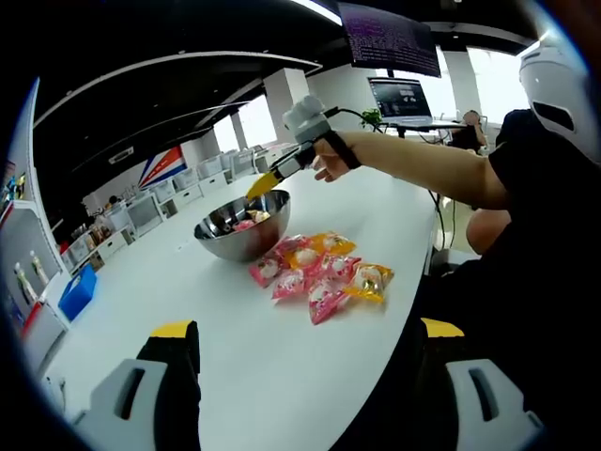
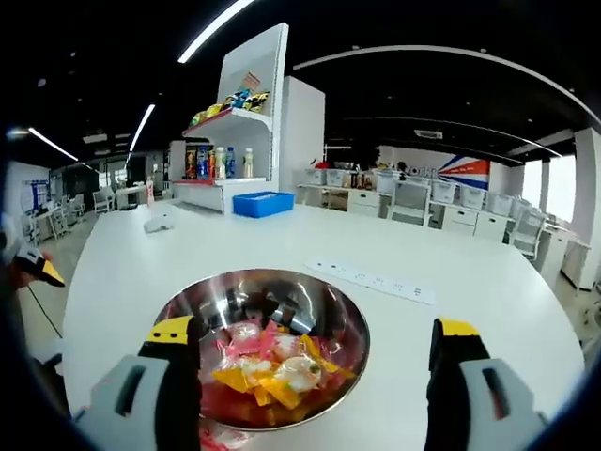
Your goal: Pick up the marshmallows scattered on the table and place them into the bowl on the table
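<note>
A steel bowl (image 1: 242,225) stands on the white table (image 1: 282,366) with a few wrapped marshmallows inside. Just in front of it lie several pink and yellow marshmallow packets (image 1: 319,268) in a loose heap. My left gripper (image 1: 308,329) is held back from the heap, open, with nothing between its yellow-tipped jaws. A person's hand holds my right gripper (image 1: 266,183) over the bowl's far rim. In the right gripper view the bowl (image 2: 188,301) sits directly below my right gripper (image 2: 315,331), which is open and empty, and the marshmallows (image 2: 272,362) lie in the bowl's bottom.
A white power strip (image 2: 376,280) lies on the table beyond the bowl. A blue bin (image 2: 263,202) and a shelf of goods (image 2: 225,160) stand further off. A laptop (image 1: 402,99) sits at the table's far end. The person's arm (image 1: 423,169) stretches across above the table.
</note>
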Demonstrator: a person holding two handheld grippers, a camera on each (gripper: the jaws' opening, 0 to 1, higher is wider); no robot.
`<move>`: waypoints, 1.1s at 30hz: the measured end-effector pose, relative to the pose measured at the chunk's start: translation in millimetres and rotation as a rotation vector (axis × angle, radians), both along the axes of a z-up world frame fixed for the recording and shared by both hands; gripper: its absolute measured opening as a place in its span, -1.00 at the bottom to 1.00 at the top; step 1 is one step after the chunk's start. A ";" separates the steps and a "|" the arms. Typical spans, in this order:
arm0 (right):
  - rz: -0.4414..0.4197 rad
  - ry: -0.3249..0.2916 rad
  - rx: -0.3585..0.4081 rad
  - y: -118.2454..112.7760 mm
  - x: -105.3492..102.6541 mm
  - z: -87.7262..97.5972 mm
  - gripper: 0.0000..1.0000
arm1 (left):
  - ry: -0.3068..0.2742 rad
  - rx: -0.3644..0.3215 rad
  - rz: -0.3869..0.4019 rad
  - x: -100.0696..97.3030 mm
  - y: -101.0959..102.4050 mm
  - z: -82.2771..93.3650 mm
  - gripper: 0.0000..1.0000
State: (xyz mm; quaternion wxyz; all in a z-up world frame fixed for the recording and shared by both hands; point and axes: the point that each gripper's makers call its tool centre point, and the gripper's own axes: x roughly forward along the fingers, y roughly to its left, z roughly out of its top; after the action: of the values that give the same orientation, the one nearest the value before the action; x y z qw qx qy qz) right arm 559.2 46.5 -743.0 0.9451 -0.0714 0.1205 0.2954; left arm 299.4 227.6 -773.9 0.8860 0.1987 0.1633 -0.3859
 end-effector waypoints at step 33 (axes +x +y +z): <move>0.180 -0.153 0.069 -24.5 -149.9 74.0 0.94 | -0.033 -0.001 -0.024 -1.2 -15.2 10.5 0.85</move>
State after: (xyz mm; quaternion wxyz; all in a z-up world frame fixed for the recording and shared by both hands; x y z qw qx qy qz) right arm 409.4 22.0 -669.0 0.9230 -0.0720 0.0308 0.3768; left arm 298.2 212.4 -763.4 0.8840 0.2067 0.1460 -0.3931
